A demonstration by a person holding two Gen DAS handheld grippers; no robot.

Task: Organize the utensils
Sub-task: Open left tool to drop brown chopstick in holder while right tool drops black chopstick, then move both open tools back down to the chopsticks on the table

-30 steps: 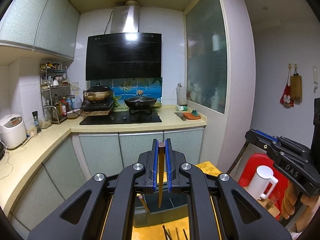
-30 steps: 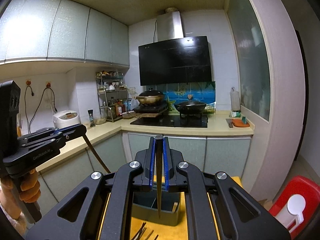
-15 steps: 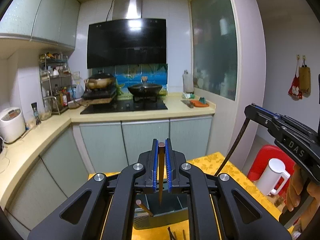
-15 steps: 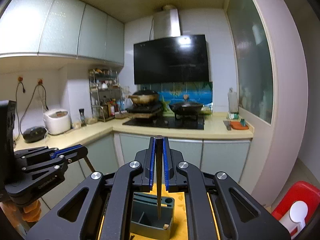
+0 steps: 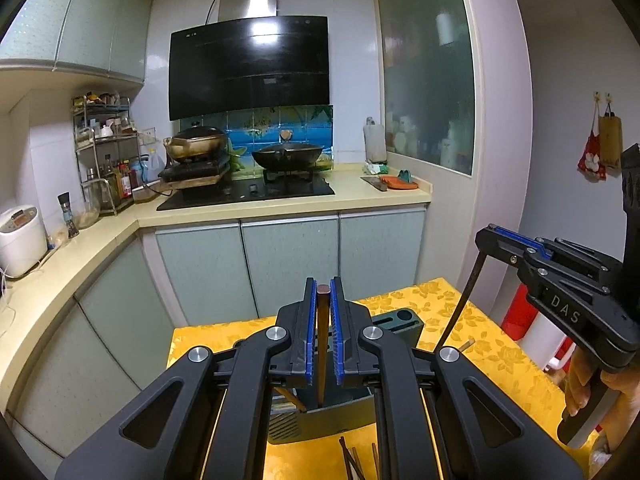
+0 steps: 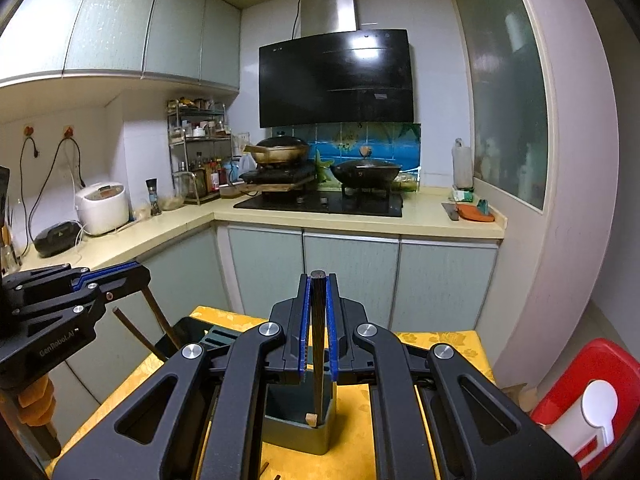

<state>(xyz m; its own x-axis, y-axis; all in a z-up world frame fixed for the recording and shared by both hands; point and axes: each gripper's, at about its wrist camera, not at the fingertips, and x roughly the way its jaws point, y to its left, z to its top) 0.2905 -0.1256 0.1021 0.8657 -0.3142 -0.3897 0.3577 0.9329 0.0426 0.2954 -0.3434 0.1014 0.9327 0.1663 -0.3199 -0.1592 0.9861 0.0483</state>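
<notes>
My left gripper (image 5: 322, 292) is shut on a brown chopstick (image 5: 321, 348) that points down into the grey-green utensil holder (image 5: 320, 420) on the yellow tablecloth. My right gripper (image 6: 318, 280) is shut on a dark chopstick (image 6: 318, 340), its tip down inside a compartment of the holder (image 6: 298, 428). The right gripper also shows in the left wrist view (image 5: 492, 236), its dark chopstick (image 5: 462, 300) slanting down. The left gripper shows in the right wrist view (image 6: 138, 274). Another chopstick (image 6: 136, 340) leans out of the holder.
Loose chopsticks (image 5: 352, 460) lie on the yellow table (image 5: 500, 352) in front of the holder. A red stool with a white jug (image 6: 592, 412) stands right of the table. Kitchen counter and cabinets (image 5: 288, 264) run behind and to the left.
Both grippers have lowered toward the table with their chopsticks; the holder and tablecloth now show more fully, and both chopstick tips reach down into the holder.
</notes>
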